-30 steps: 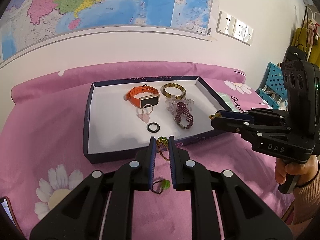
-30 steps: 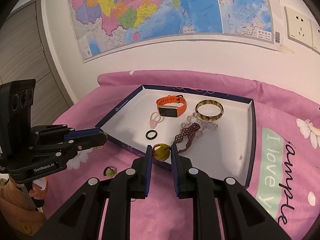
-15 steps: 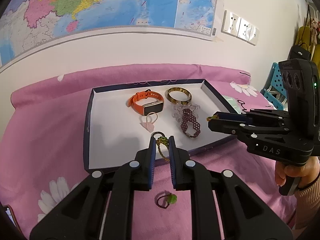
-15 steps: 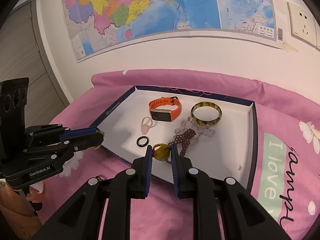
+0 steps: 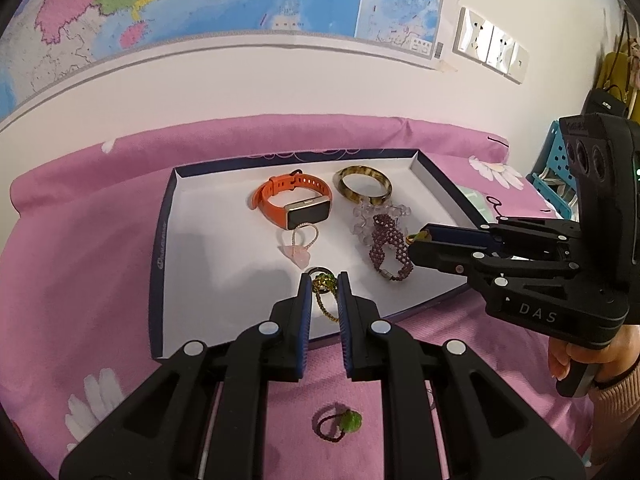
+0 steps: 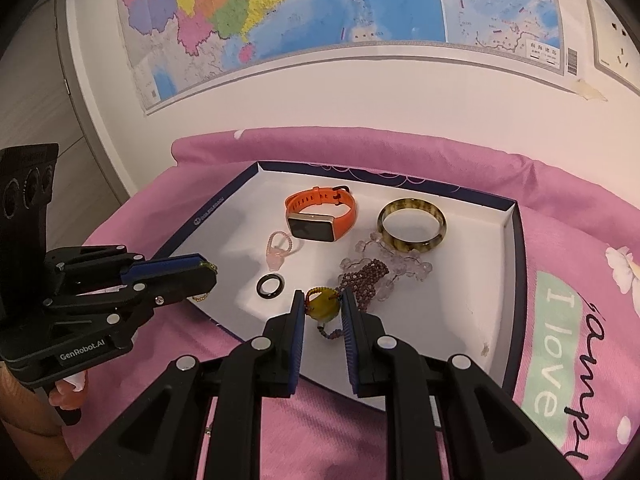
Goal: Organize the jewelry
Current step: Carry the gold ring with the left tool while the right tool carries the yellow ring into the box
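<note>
Two pieces are in your grip at once, both hanging over the near part of the white-floored box (image 5: 224, 256). Your left gripper (image 5: 325, 286) is clamped on a green-and-gold beaded chain (image 5: 322, 300) that dangles between the fingers. Your right gripper (image 6: 322, 306) is closed on a yellow stone pendant (image 6: 323, 307), its reddish bead cord (image 6: 329, 332) looping below. Judged from their look, both are light and limp: the strings will swing and may snag the box wall. The polished stone looks slippery, so hold it across its flat faces; take the chain by its bead cluster, not by a single strand. Already lying in the box: orange watch (image 6: 318, 218), mottled bangle (image 6: 412, 229), black ring (image 6: 271, 285), purple beaded bracelet (image 5: 387, 246). One green-bead ring (image 5: 338, 424) lies outside, on the pink sheet (image 5: 80, 264).
</note>
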### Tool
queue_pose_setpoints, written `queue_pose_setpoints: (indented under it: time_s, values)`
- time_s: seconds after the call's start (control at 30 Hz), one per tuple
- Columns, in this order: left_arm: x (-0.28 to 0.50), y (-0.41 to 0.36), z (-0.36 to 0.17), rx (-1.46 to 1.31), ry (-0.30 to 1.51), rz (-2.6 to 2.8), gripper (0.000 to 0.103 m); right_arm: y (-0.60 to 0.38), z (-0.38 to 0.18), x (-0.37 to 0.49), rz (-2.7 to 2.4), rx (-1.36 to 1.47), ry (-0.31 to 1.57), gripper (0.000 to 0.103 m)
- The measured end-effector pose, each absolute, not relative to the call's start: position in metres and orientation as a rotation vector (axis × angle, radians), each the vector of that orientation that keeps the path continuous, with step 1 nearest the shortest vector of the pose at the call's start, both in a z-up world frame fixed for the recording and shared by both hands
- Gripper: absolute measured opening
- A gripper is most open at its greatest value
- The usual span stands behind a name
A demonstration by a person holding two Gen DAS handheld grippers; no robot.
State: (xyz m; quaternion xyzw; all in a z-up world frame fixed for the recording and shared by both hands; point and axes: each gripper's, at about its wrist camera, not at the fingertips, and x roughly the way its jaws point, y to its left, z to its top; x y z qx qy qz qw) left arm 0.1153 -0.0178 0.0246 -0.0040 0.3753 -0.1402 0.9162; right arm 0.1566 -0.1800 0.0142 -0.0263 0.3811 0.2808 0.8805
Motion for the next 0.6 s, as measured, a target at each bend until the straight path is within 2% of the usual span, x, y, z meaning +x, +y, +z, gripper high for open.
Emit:
queue_pose_setpoints:
  time_s: [0.6]
  values:
    - [0.139,-0.023,0.009,-0.008,0.835,-0.281,0.013,-0.180,0.002,0.170,0.557,-0.060,0.829,0.017]
